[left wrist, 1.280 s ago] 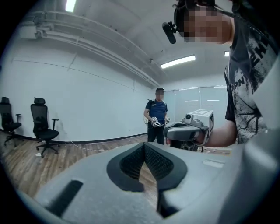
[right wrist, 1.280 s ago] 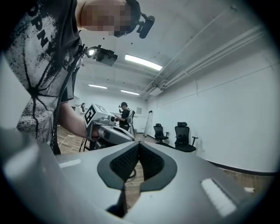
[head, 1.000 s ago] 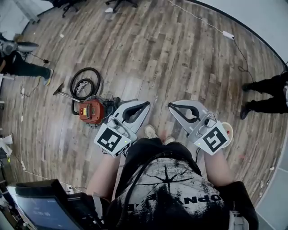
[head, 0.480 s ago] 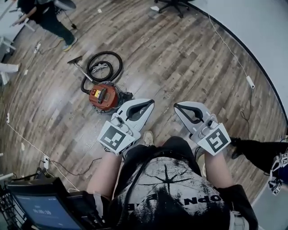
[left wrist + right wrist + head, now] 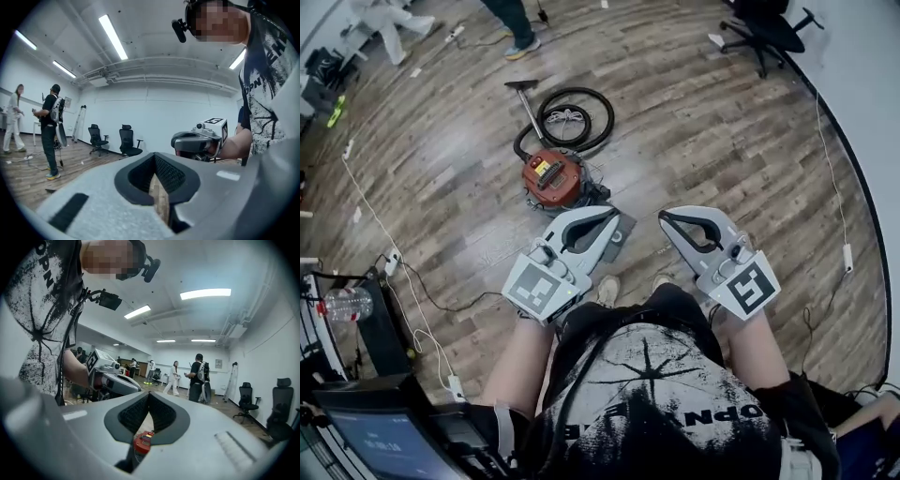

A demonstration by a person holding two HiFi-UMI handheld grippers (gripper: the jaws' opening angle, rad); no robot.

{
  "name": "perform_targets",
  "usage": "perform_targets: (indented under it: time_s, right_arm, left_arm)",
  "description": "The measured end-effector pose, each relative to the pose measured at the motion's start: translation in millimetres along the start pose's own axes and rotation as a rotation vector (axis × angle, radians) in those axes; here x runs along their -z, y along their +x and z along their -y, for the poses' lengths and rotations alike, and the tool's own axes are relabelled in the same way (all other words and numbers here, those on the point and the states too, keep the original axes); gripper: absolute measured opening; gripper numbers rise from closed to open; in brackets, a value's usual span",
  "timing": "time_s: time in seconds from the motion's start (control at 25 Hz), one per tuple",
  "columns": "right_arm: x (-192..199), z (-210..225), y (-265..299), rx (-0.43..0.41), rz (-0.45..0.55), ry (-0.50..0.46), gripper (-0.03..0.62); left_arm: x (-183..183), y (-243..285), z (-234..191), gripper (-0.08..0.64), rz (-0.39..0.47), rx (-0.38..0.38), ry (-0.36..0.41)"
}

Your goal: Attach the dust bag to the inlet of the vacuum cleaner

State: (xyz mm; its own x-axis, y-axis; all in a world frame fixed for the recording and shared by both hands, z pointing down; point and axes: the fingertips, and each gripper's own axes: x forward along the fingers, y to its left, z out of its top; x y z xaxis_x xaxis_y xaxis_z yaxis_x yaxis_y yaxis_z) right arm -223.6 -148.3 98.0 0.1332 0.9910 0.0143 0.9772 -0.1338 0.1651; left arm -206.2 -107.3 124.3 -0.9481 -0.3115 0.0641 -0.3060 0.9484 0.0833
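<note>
Head view steeply down, both gripper views level; vacuum cleaner [image 5: 553,178] common to head and right.

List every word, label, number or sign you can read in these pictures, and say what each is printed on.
"OPN": on the person's T-shirt; the rest of the print is cut off.
Label on the vacuum cleaner: too small to read.
Wall sign: too small to read.
Marker cubes: square patterns, no words.

Wood-plank floor [image 5: 703,131]: red vacuum cleaner [image 5: 551,178], black hose [image 5: 610,114] coiled beside it; white cable [image 5: 832,178], power strip [image 5: 848,259]; office chair [image 5: 766,28].
</note>
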Motion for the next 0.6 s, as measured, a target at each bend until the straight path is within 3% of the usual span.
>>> perform_targets:
  time_s: [0.32, 0.6]
  right_arm:
    - [2, 24, -13, -0.215, 0.019, 0.007, 0.006]
    - [2, 17, 17, -0.279, -0.01, 0.023, 0.006]
  left_arm:
    - [4, 10, 2, 0.005, -0.021, -0.229, -0.038]
    - [1, -11, -18, 0.005, -0.024, -0.287, -0.075]
